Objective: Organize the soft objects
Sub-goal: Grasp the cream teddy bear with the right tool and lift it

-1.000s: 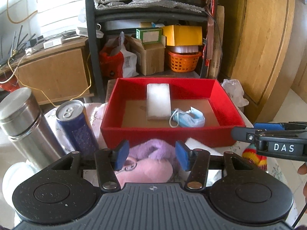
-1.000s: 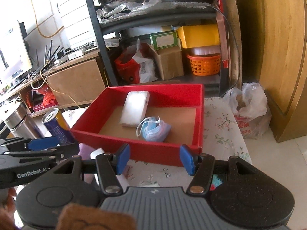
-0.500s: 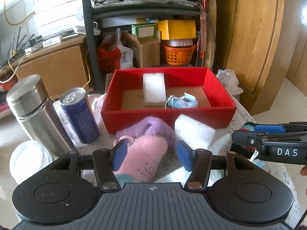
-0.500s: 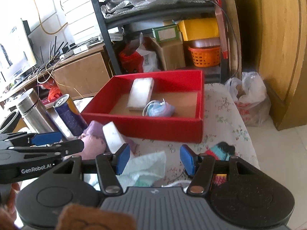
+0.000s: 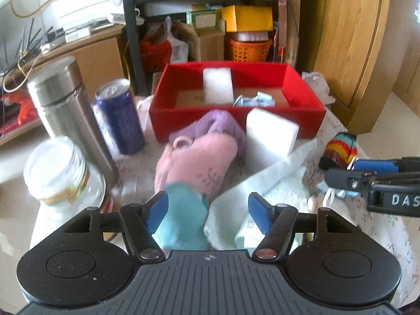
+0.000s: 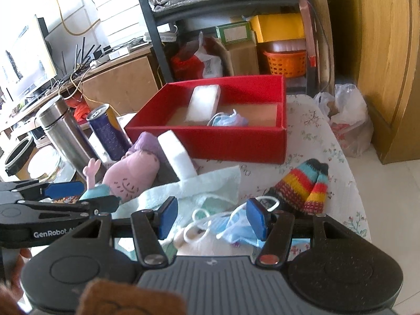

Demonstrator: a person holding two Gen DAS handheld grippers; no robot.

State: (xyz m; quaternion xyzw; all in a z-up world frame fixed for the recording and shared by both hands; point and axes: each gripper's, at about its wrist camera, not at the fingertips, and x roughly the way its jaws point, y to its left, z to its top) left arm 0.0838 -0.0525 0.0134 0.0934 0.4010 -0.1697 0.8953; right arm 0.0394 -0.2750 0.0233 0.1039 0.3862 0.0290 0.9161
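Pulling both grippers back from the red box (image 5: pixel 236 128) over the last sec, so I now see way more of the table: earlier it was mostly box, now the whole pile shows.

Far left, hard stuff, not my job: glass jar (image 5: pixel 60 173), steel flask (image 5: pixel 65 110), blue can (image 5: pixel 119 116), all standing just left of the box.

Left gripper (image 5: pixel 208 214) has its pads spread wide, nothing between them, hovering right over the pink plush (image 5: pixel 197 162). Plush lies on a purple soft thing (image 5: pixel 210 124), touching a white sponge block (image 5: pixel 270 134) that leans by the box's front wall. Pale green cloth (image 5: pixel 265 183) sprawls beside it, under the pad on the right.

In the box already: another white sponge (image 5: pixel 218 85) and a blue face mask (image 5: pixel 253 101).

Right gripper (image 6: pixel 211 216) is also spread apart, empty, over a second blue mask (image 6: pixel 236 227) w/ white loops. Striped knit sock (image 6: pixel 302 183) lies just beyond it, near the table edge.

My read: 2 items stowed, approx 6 left. The retreat looks like lining up new grabs, plush for left, mask for right. Mask loops may snag on the cloth, so pinch the mask body.
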